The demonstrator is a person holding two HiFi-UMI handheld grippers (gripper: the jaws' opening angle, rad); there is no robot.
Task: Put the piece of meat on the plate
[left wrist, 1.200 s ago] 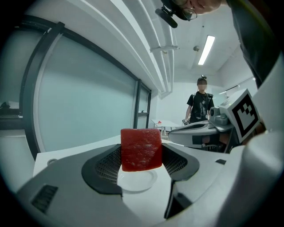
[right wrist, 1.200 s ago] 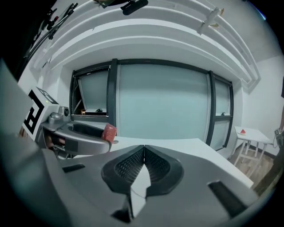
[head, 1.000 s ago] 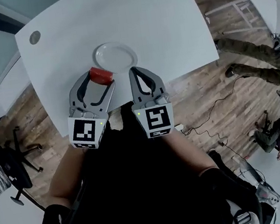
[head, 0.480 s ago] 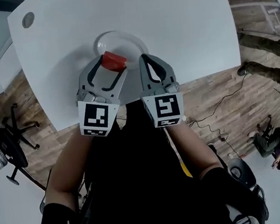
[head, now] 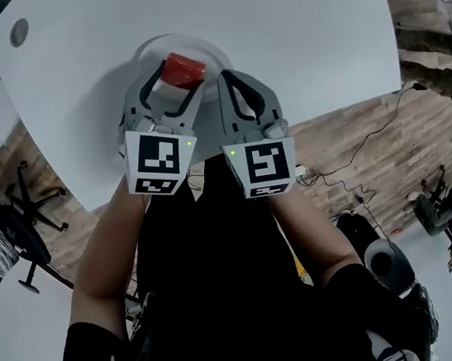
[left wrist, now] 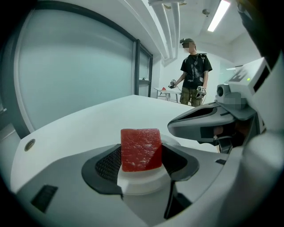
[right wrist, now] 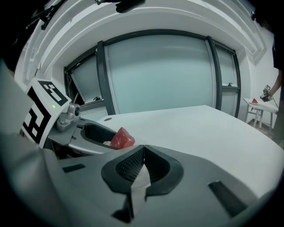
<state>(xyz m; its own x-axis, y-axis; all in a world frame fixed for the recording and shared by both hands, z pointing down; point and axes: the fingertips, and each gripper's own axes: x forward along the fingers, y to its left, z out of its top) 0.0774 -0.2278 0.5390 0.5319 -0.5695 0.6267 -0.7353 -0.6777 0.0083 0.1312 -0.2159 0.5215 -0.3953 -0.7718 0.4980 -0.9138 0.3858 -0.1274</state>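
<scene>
A red block of meat (head: pixel 182 69) (left wrist: pixel 141 149) (right wrist: pixel 121 138) is clamped between the jaws of my left gripper (head: pixel 171 76) (left wrist: pixel 141 153), which hangs over the white plate (head: pixel 209 51). Only the plate's rim shows in the head view; the left gripper covers most of it. My right gripper (head: pixel 225 77) (right wrist: pixel 141 165) is just to the right, beside the plate's edge, with its jaws pressed together and nothing between them.
The white table (head: pixel 297 32) stretches away beyond the plate, with a round grommet (head: pixel 19 32) at its far left corner. A person (left wrist: pixel 193 73) stands far back in the room. An office chair (head: pixel 1 240) is on the wood floor at left.
Both grippers have moved forward over the table. The meat, once at the plate's near rim, now hangs above the plate. The head camera has shifted too.
</scene>
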